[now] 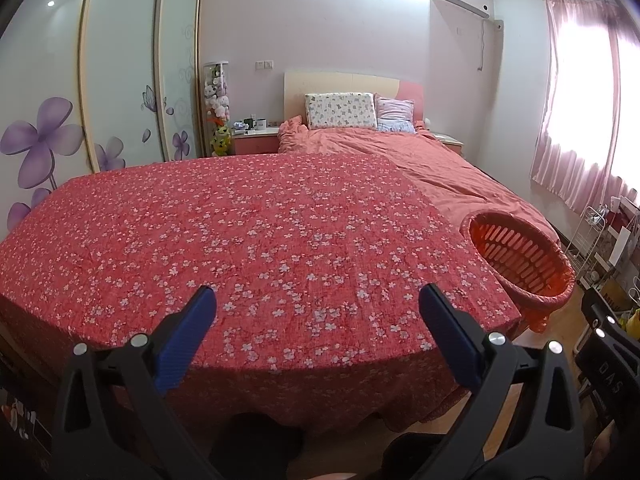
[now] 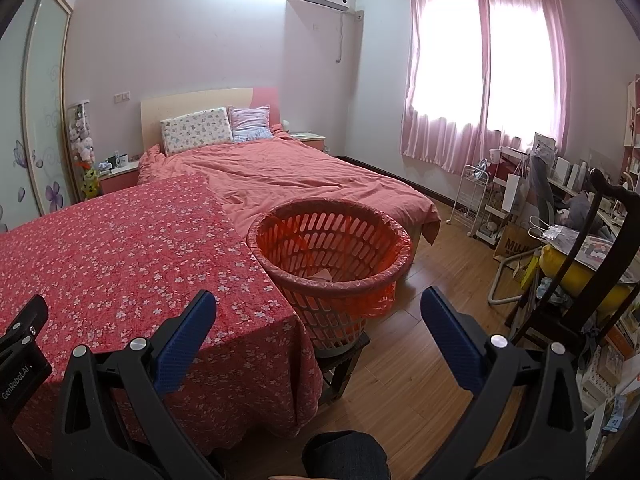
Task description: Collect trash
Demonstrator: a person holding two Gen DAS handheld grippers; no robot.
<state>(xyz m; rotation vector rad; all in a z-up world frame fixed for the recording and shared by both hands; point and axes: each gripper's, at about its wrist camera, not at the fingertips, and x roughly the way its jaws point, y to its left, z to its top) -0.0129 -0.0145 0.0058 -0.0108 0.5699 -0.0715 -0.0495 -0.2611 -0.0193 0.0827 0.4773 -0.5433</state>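
An orange slotted basket (image 2: 332, 248) lined with a red bag stands on a small dark stool at the table's right end; pale crumpled paper (image 2: 320, 275) lies in its bottom. The same basket (image 1: 520, 256) shows at the right of the left wrist view. My left gripper (image 1: 318, 304) hangs open over the near edge of the red floral tablecloth (image 1: 240, 232), nothing between its blue pads. My right gripper (image 2: 318, 308) is open too, held in front of the basket, above the table corner and floor. I see no loose trash on the cloth.
A bed with a pink duvet (image 2: 300, 176) lies behind the table. A dark wooden chair (image 2: 592, 264), a white wire rack (image 2: 476, 200) and cluttered shelves crowd the right side. Wooden floor (image 2: 432, 320) lies between. A person's dark-trousered knee (image 2: 344, 452) shows below.
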